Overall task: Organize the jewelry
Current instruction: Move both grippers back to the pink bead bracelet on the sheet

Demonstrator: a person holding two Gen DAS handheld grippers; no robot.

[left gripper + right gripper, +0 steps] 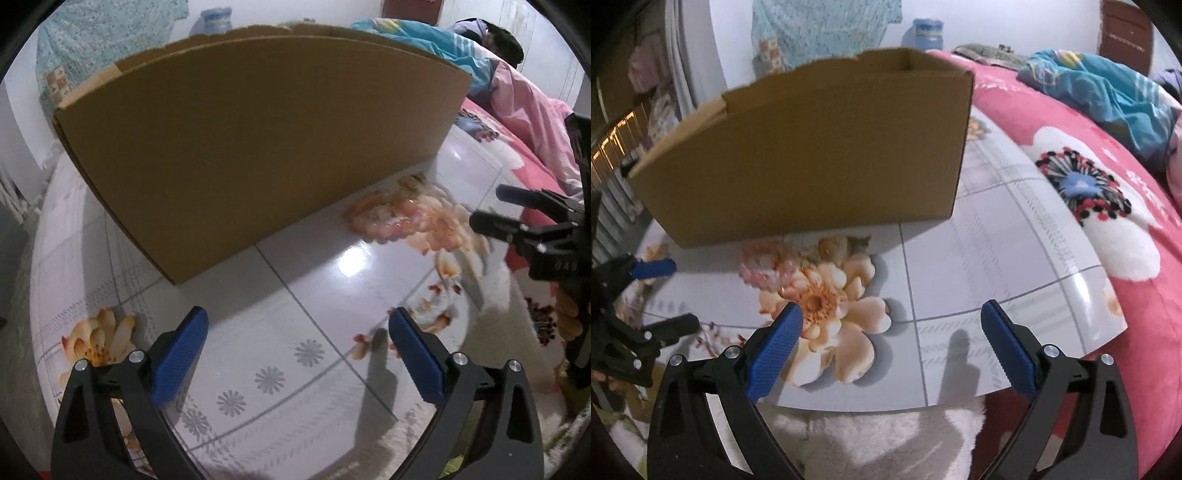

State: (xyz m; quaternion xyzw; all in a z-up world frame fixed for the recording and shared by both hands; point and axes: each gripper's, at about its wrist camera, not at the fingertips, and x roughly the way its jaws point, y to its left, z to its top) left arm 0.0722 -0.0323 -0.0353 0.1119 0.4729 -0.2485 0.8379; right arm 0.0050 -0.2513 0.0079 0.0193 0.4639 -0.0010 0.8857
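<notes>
Plainly, cardboard box (258, 147) (unmarked) faces 2 wide-spread grippers (297, 349).

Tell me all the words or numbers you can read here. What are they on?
None can be read.
Box: plain brown, no print showing.
Right gripper: pale marks on its black body, too blurred and cut off to read.
Pink blanket: faint white marks, too blurred to read.
Board: only flowers and lines.
</notes>
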